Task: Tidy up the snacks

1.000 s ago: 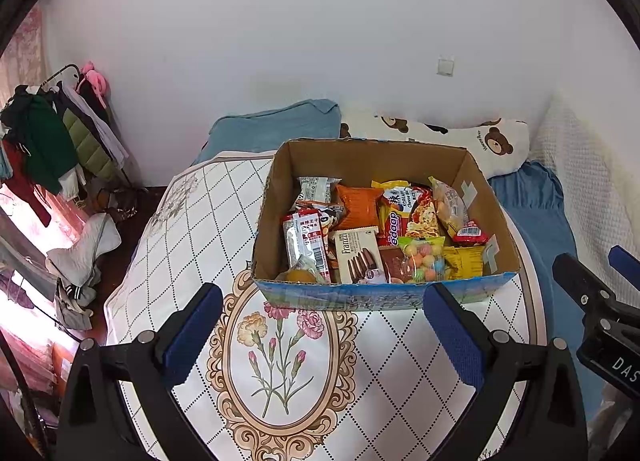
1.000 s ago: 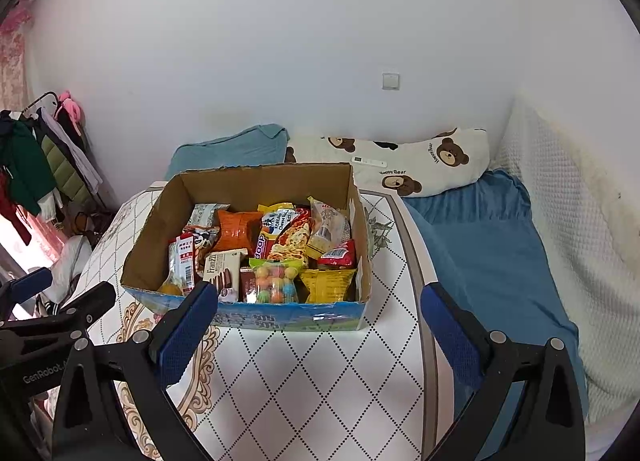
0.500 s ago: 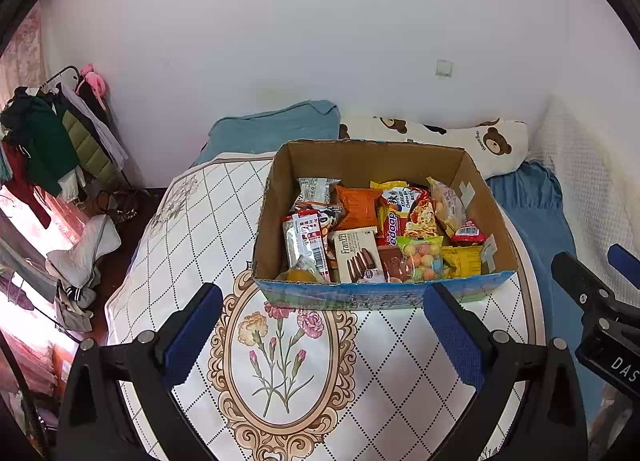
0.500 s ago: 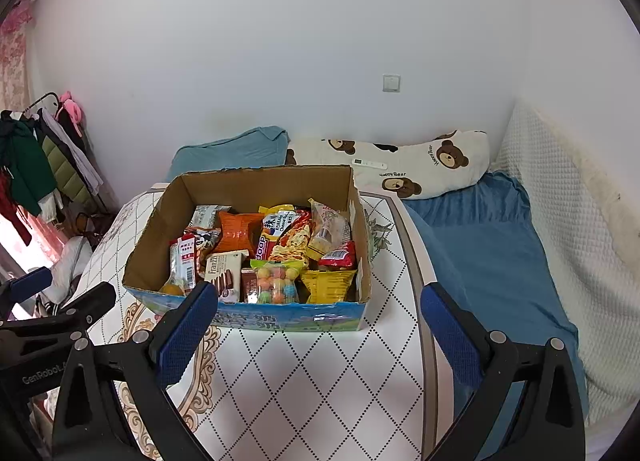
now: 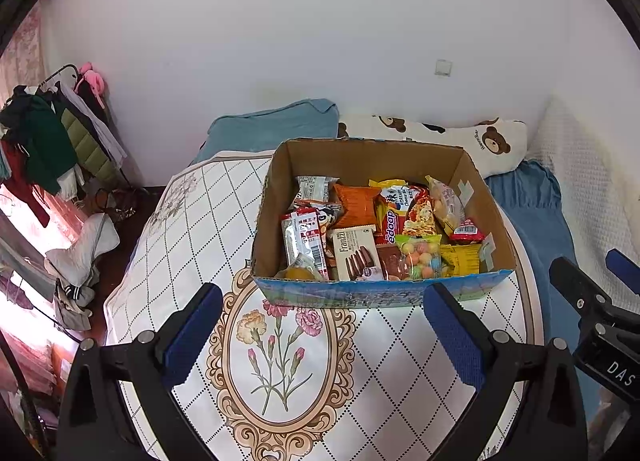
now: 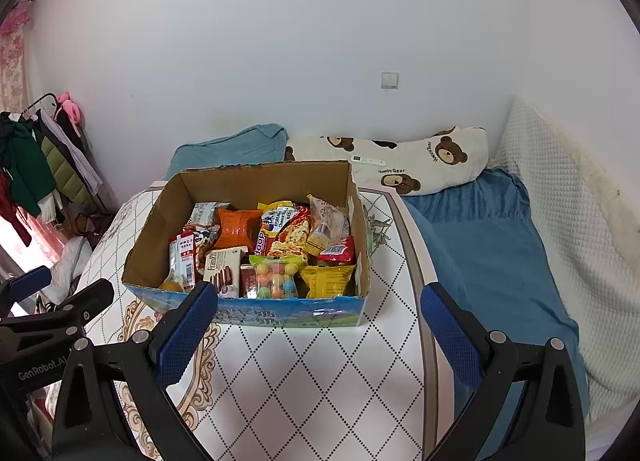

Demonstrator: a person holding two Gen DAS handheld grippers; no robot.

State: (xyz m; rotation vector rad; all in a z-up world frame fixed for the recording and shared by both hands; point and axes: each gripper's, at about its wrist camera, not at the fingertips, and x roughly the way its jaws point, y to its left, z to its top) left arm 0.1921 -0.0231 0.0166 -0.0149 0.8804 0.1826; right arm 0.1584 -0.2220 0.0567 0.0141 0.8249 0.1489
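Barely any change: both grippers (image 5: 320, 337) (image 6: 320, 337) stay open, box (image 5: 380, 293) unmoved.

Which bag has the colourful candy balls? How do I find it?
Look in the cardboard box on the table. Along its near wall, the candy bag sits between a brown packet and a yellow packet. It alone is clear, showing pastel balls under a green top.
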